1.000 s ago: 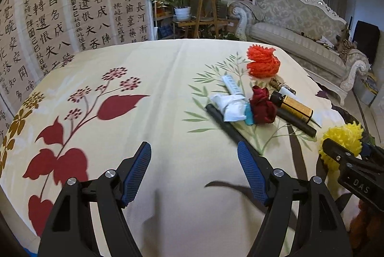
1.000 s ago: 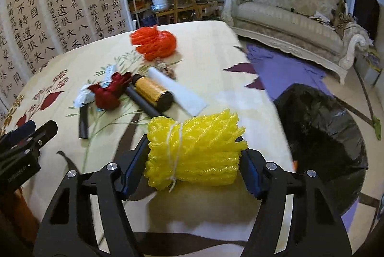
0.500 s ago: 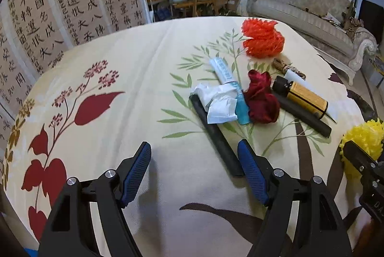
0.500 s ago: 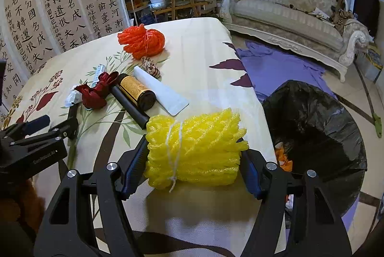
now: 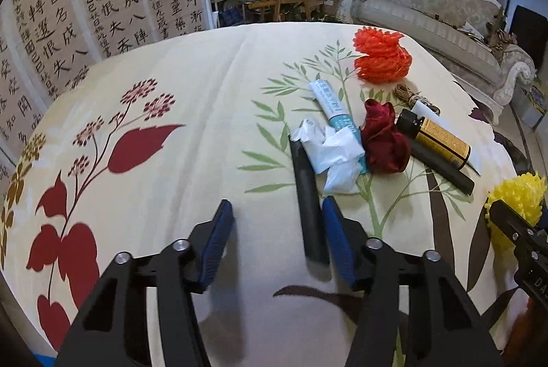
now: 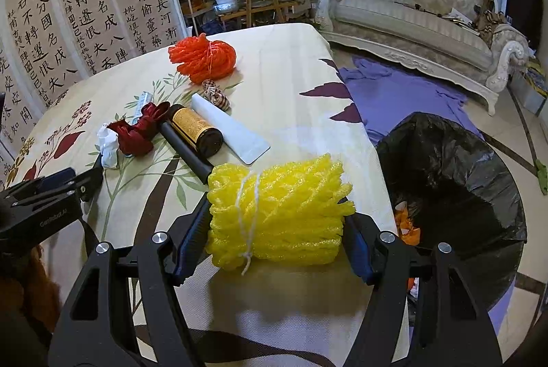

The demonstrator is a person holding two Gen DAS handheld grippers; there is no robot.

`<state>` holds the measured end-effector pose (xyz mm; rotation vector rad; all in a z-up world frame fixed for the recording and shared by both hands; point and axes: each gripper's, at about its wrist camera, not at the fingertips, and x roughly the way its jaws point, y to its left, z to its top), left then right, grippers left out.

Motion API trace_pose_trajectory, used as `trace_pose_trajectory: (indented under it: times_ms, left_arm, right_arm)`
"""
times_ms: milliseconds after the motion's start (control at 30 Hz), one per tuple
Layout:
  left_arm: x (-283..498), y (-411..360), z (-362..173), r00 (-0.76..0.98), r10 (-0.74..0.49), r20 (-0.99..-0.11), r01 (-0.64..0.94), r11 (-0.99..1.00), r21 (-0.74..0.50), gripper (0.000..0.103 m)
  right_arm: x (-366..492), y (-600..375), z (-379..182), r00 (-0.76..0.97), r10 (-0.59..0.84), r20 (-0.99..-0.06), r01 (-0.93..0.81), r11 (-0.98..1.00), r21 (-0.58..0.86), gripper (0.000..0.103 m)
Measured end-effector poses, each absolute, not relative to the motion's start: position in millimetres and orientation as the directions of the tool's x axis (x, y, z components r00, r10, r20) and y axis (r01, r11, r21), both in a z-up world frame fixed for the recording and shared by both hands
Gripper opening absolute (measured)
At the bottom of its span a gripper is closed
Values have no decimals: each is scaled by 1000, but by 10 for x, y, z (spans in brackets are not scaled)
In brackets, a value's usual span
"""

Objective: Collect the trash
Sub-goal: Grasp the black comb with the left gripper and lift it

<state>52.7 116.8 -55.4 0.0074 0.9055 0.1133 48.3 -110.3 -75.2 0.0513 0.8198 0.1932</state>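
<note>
Left claw (image 5: 275, 231): jaws closing, the black tube (image 5: 308, 202) lying between them beside the right pad, not yet pinched.
Right claw (image 6: 274, 230): clamped on the yellow foam net (image 6: 277, 213), held over the desk (image 6: 291, 65) edge.
Middle of desk: white tissue (image 5: 334, 154), red cloth (image 5: 383, 137), amber bottle (image 5: 435, 136) and a second black tube (image 5: 441, 166) clustered together.
Far desk: orange foam net (image 5: 382, 55).
Right wrist view only: black bin bag (image 6: 452, 182) on the floor just beside the desk, orange scraps inside.
Left wrist view only: the first tube's full length.
</note>
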Motion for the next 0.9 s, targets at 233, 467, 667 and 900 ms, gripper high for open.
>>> trace_pose_trajectory:
  times_ms: [233,467,667,900]
  left_arm:
    - [517,1111,-542,632,88,-770,-59,996,66,22]
    - [521,1086,-539,637,98,-764,-60,995,78,14]
    - [498,1098,-539,641,84,-763,-56,996,63,14]
    - [448,1123,-526,649,64,-758,-53,998,39,14]
  right_arm:
    - [486,-1098,-761,667,183,-722,-151,982,108,67]
    - [479,-1062,-765,668,173,-724,-151,984,95,67]
    - [474,-1042,-768,669,161,-726,-148,986,82,67]
    - [455,-1016,-760,674,144,-725,-147,987,59,66]
